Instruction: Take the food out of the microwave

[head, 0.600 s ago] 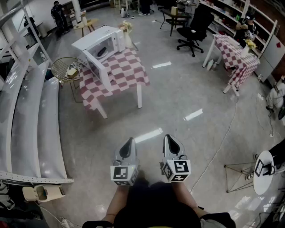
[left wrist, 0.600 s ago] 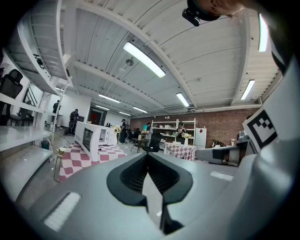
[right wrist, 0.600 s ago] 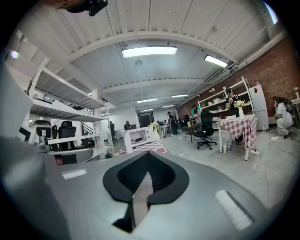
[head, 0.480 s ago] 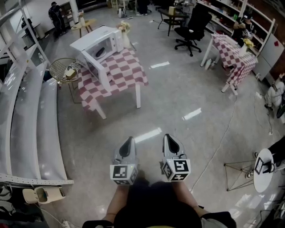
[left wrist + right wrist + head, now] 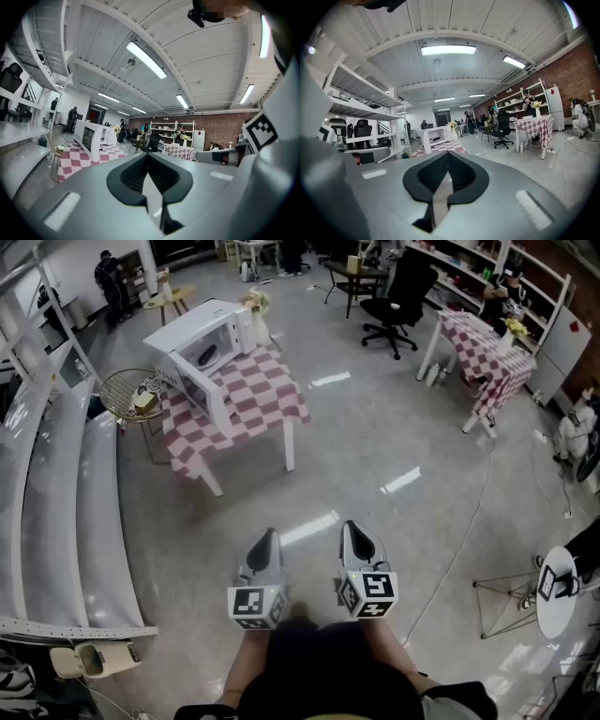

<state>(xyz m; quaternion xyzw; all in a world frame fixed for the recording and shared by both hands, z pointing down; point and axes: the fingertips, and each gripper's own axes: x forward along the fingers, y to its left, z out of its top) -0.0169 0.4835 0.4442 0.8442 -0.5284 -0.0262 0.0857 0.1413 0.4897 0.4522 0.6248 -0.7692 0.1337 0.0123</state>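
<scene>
A white microwave [image 5: 192, 336] stands far off on a table with a red-and-white checkered cloth [image 5: 255, 396]. Its door [image 5: 200, 395] hangs open, and something dark [image 5: 208, 354] lies in the cavity. My left gripper [image 5: 266, 539] and right gripper [image 5: 353, 532] are held side by side over the bare floor, close to my body and well short of the table. Both are shut with nothing between the jaws. The left gripper view has the microwave [image 5: 90, 136] small at the left beyond my left gripper [image 5: 148, 155]. From my right gripper [image 5: 448, 154] the microwave [image 5: 435, 135] is seen straight ahead.
White shelving [image 5: 54, 493] runs along the left. A round wire side table [image 5: 131, 390] stands left of the microwave table. A second checkered table [image 5: 487, 345] and an office chair [image 5: 401, 294] are at the back right. A small round white table [image 5: 555, 594] and a floor cable [image 5: 469, 531] lie to the right.
The head view has shifted slightly, with the microwave table a little further left and lower in the picture. Both grippers stay shut and side by side.
</scene>
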